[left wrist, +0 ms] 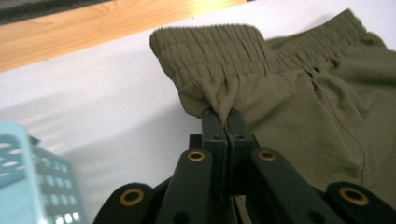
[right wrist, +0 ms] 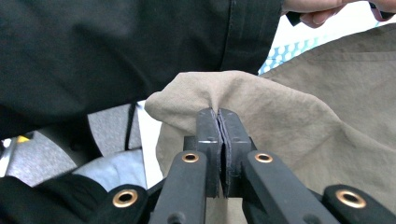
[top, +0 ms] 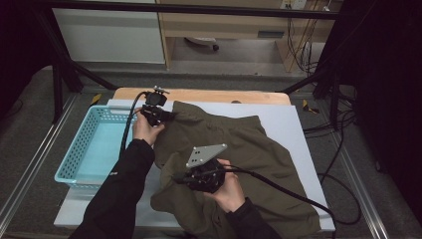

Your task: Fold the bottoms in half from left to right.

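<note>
Currently both grippers clamped on olive shorts [top: 239, 149], lying across white sheet [top: 293, 124] on table, just R of blue basket [top: 89, 149]. L gripper [left wrist: 226, 122]: jaws pressed together w/ fabric pinched just below elastic waistband [left wrist: 210, 46], at far-left corner of garment. R gripper [right wrist: 219, 122]: jaws together on a fold of cloth near hem/leg end, closer to person; cloth bunches into a peak over the tips. Judgement: two-corner hold along one edge so garment can be lifted or folded w/o sagging; basket alongside prob. the destination. Materials: thin woven cloth, matte, creases easily; waistband ribbed, gathered. Basket rigid plastic, perforated walls. Wood table edge [top: 199, 94] beyond sheet.
</note>
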Available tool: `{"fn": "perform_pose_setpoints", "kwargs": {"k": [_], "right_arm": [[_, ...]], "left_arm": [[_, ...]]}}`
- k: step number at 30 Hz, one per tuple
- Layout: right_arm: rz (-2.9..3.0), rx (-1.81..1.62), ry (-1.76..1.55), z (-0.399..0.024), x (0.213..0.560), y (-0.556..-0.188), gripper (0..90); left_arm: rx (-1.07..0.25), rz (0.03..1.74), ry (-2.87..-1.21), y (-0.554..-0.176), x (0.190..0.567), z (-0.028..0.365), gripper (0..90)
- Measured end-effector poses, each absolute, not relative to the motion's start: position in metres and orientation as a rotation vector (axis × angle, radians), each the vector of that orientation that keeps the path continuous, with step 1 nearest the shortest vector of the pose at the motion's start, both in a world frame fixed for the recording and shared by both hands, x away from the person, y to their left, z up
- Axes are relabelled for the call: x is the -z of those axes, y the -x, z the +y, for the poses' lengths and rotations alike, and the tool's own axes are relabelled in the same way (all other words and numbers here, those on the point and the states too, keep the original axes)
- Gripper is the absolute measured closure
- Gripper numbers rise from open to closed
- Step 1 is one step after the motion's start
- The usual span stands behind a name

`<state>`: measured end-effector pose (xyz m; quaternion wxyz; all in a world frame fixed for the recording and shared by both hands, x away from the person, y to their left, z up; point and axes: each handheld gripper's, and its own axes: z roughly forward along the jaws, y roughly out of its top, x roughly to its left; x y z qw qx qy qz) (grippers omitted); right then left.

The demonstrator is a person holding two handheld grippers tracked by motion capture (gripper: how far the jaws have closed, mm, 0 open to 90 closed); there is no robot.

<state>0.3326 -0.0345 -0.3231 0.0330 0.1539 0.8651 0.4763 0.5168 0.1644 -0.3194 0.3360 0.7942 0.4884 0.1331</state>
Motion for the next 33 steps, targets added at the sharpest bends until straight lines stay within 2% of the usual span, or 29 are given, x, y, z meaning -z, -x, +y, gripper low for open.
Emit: {"fn": "perform_pose_setpoints", "kwargs": {"k": [14, 33], "right_arm": [[2.624, -1.544, -0.422, -0.024, 0.296, -0.339, 88.6], [2.606, -1.584, -0.387, -0.002, 0.288, -0.342, 88.6]], "left_arm": [[-0.358, 1.298, -2.030, -0.517, 0.296, 0.190, 88.5], [-0.382, 1.322, -2.004, -0.518, 0.280, 0.222, 88.6]]}}
